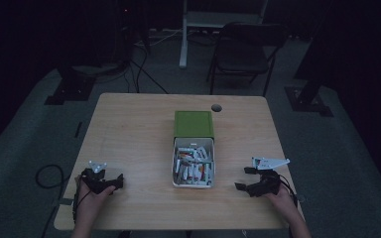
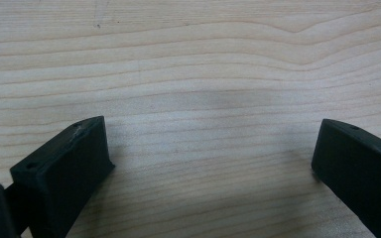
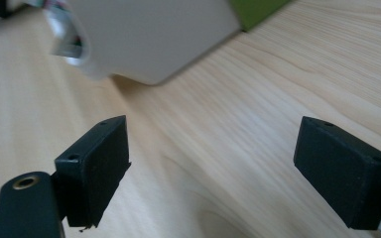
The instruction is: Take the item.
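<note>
A white drawer full of several small mixed items is pulled out toward me from a green box at the table's middle. My left gripper rests near the front left of the table, held by a hand, its jaws wide apart with nothing between them. In the left gripper view the left gripper looks down on bare wood. My right gripper sits at the front right, open and empty, pointing toward the drawer. The right gripper view puts the right gripper a short way from the drawer's white wall.
The wooden table has a round cable hole behind the green box. A dark folding chair and a white stand are on the floor beyond. A cable loops off the table's left side.
</note>
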### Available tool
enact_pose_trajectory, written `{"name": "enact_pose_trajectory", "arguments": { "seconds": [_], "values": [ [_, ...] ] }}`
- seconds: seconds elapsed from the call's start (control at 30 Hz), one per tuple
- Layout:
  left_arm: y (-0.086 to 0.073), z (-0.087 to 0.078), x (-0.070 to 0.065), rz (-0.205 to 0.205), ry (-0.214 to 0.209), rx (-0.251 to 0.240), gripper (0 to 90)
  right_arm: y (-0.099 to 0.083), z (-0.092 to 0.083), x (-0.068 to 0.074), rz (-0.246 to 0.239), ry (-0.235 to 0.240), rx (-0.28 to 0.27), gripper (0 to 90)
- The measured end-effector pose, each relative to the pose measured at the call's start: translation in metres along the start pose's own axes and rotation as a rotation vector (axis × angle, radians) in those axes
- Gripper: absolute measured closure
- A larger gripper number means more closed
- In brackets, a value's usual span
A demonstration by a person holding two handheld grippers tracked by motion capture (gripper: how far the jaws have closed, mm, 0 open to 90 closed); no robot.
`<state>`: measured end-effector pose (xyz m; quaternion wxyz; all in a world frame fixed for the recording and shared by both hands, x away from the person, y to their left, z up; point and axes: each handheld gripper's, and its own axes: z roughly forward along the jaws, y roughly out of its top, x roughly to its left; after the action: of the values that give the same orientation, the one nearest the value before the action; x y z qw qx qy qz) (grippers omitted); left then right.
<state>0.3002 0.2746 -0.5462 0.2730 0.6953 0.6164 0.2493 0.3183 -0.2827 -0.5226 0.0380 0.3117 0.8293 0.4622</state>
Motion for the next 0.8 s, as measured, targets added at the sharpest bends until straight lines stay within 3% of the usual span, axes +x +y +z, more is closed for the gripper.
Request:
{"name": "enact_pose_trajectory", "arguments": {
  "seconds": [0.13, 0.3, 0.37, 0.53, 0.8],
  "values": [
    [0.000, 0.000, 0.000, 0.000, 0.000, 0.000, 1.9, 0.002, 0.007, 0.010, -0.064, 0.038, 0.005, 13.7],
    [0.000, 0.000, 0.000, 0.000, 0.000, 0.001, 1.9, 0.001, 0.018, 0.019, -0.115, 0.077, 0.050, 15.6],
    [0.000, 0.000, 0.000, 0.001, 0.000, 0.001, 1.9, 0.000, 0.021, 0.022, -0.146, 0.060, 0.057, 16.0],
    [0.000, 0.000, 0.000, 0.001, 0.000, 0.001, 1.9, -0.001, 0.028, 0.024, -0.153, 0.077, 0.063, 14.9],
    [0.000, 0.000, 0.000, 0.001, -0.001, 0.000, 1.9, -0.003, 0.034, 0.028, -0.205, 0.055, 0.111, 13.8]
  ]
}}
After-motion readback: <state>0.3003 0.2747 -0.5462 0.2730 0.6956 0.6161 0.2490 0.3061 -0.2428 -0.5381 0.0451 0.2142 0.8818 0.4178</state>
